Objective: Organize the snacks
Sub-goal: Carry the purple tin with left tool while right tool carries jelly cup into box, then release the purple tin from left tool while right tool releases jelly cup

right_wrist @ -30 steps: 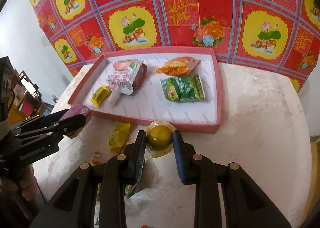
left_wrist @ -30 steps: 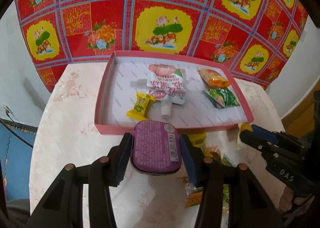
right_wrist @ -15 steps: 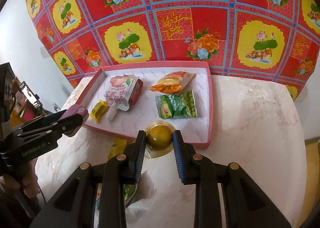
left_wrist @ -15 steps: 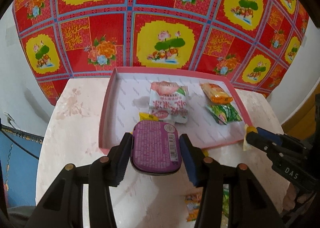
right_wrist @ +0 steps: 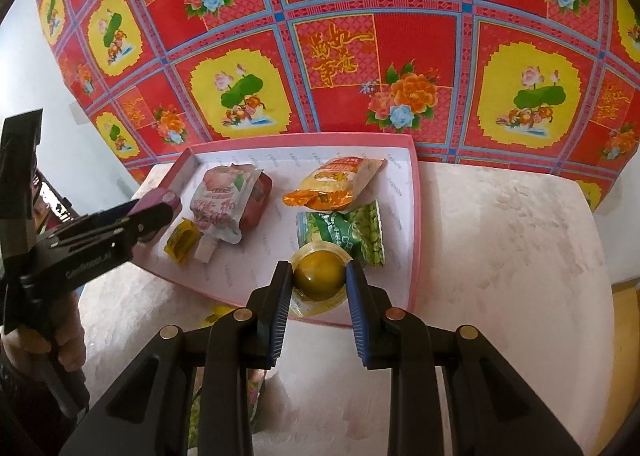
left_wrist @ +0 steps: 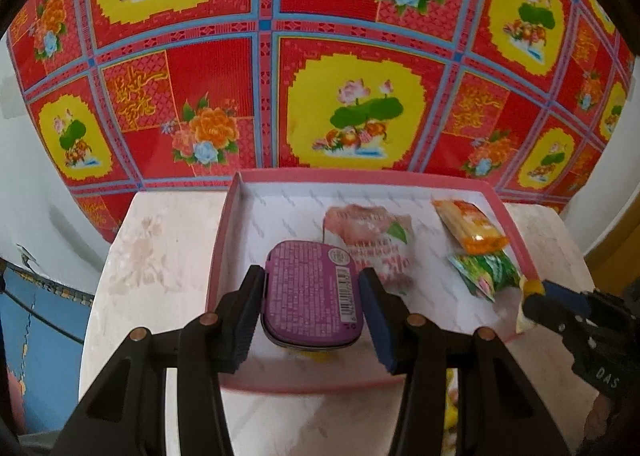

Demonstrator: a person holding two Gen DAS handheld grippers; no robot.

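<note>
My left gripper (left_wrist: 312, 296) is shut on a purple tin (left_wrist: 312, 292) and holds it above the left front part of the pink tray (left_wrist: 224, 252). My right gripper (right_wrist: 318, 280) is shut on a yellow jelly cup (right_wrist: 319, 274), held over the tray's front right part (right_wrist: 416, 223). In the tray lie a pink-white spouted pouch (right_wrist: 224, 207), a small yellow candy (right_wrist: 182, 242), an orange packet (right_wrist: 336, 183) and a green pea packet (right_wrist: 348, 230). The left gripper shows at the left of the right wrist view (right_wrist: 160, 211).
The tray sits on a pale round table (right_wrist: 508, 240) against a red floral cloth (right_wrist: 360, 35). Loose wrapped snacks lie on the table in front of the tray, partly hidden under the grippers (right_wrist: 218, 314). The table edge drops off at the right.
Both grippers have moved forward and up, from the table in front of the tray to over the tray, each still holding its snack.
</note>
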